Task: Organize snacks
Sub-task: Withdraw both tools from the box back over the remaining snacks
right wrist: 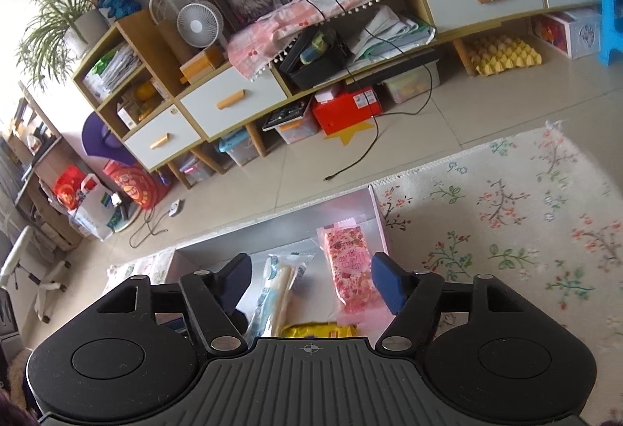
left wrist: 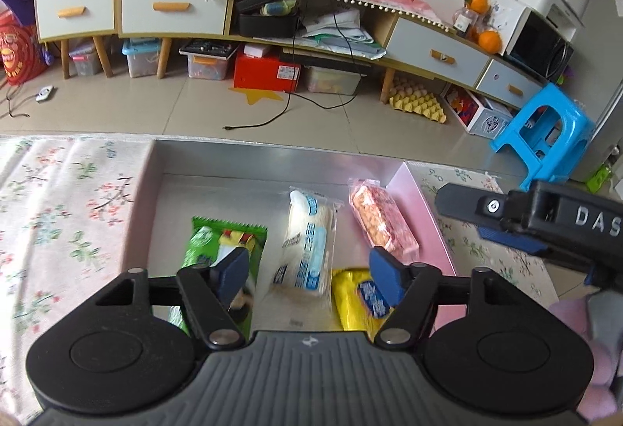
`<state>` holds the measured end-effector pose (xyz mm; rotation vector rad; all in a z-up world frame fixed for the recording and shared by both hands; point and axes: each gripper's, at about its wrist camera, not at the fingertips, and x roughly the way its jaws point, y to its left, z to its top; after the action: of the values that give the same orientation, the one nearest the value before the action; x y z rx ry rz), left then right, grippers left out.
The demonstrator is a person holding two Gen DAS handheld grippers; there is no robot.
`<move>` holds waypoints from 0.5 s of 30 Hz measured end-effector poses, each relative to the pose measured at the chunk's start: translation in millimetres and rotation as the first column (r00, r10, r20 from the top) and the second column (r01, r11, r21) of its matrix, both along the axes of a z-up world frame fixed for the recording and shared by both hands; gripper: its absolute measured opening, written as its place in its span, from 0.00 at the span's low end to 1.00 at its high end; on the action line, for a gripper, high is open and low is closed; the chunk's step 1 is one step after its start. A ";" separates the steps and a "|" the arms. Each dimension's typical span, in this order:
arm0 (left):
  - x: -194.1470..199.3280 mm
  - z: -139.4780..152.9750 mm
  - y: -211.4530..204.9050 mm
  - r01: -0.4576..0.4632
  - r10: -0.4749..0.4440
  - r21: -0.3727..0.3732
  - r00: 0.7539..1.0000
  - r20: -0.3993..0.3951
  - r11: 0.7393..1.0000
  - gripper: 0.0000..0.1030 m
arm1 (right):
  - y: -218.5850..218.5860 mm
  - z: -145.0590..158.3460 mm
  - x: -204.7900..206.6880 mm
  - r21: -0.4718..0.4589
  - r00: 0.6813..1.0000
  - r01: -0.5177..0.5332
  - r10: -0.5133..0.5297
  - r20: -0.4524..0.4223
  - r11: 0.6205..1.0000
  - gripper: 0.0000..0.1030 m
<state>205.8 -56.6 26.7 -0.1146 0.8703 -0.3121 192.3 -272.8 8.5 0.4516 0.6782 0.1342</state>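
Both grippers, left gripper (left wrist: pixel 309 272) and right gripper (right wrist: pixel 311 280), hang spread and empty over the shallow pink cardboard box (left wrist: pixel 428 208); next placements should keep packets parallel, unstacked.

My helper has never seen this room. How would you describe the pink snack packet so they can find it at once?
Look for the shallow pink-walled box on the floral rug. Four snack packets lie inside. Yours is the pink speckled clear-wrapped bar at the far right by the wall, beside the white-and-blue packet.
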 end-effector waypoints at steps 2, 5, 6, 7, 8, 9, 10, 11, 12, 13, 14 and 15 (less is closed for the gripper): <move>-7.8 4.8 1.2 0.003 -0.003 0.012 1.000 0.004 1.000 0.70 | 2.5 8.3 -9.2 -0.013 1.000 -0.005 0.005 0.000 1.000 0.75; -19.9 12.2 4.5 0.004 -0.004 0.019 1.000 0.009 1.000 0.78 | 6.3 18.6 -23.3 -0.025 1.000 -0.004 0.003 -0.002 1.000 0.80; -24.1 14.5 5.7 0.005 -0.005 0.023 1.000 0.013 1.000 0.79 | 7.4 21.6 -28.4 -0.026 1.000 -0.003 0.003 -0.003 1.000 0.81; -28.1 16.8 6.3 0.008 -0.009 0.027 1.000 0.018 1.000 0.80 | 7.4 24.3 -33.2 -0.026 1.000 -0.004 0.004 -0.003 1.000 0.81; -31.8 19.0 6.9 0.010 -0.011 0.030 1.000 0.021 0.999 0.83 | 8.2 27.0 -37.9 -0.026 1.000 -0.005 0.005 -0.004 1.000 0.82; -36.0 20.9 7.6 0.011 -0.012 0.034 1.000 0.023 0.999 0.85 | 9.3 29.4 -42.6 -0.027 1.000 -0.007 0.007 -0.005 1.000 0.83; -40.1 22.5 8.0 0.010 -0.011 0.037 1.000 0.025 0.999 0.86 | 10.8 31.4 -46.8 -0.030 1.000 -0.009 0.009 -0.008 0.999 0.83; -44.4 23.9 8.9 0.010 -0.011 0.040 1.000 0.027 0.999 0.87 | 12.3 33.2 -51.1 -0.036 1.000 -0.011 0.011 -0.010 0.999 0.84; -48.2 24.9 10.1 0.011 -0.013 0.042 1.000 0.027 0.999 0.89 | 13.9 34.0 -55.8 -0.042 1.000 -0.015 0.015 -0.014 0.999 0.85; -52.3 25.7 11.3 0.011 -0.013 0.044 1.000 0.026 0.999 0.90 | 15.6 34.8 -60.1 -0.048 1.000 -0.020 0.019 -0.018 0.999 0.85; -55.8 26.2 12.7 0.011 -0.013 0.045 1.000 0.025 0.999 0.91 | 17.5 35.3 -64.1 -0.055 0.999 -0.025 0.023 -0.025 0.998 0.86; -60.6 26.8 15.1 0.011 -0.012 0.045 1.000 0.025 0.999 0.93 | 19.2 35.6 -68.3 -0.062 0.999 -0.028 0.026 -0.030 0.998 0.86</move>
<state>145.2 -41.5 53.5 -0.0641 0.8521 -0.3042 124.0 -253.6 44.1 0.3856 0.7155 0.1316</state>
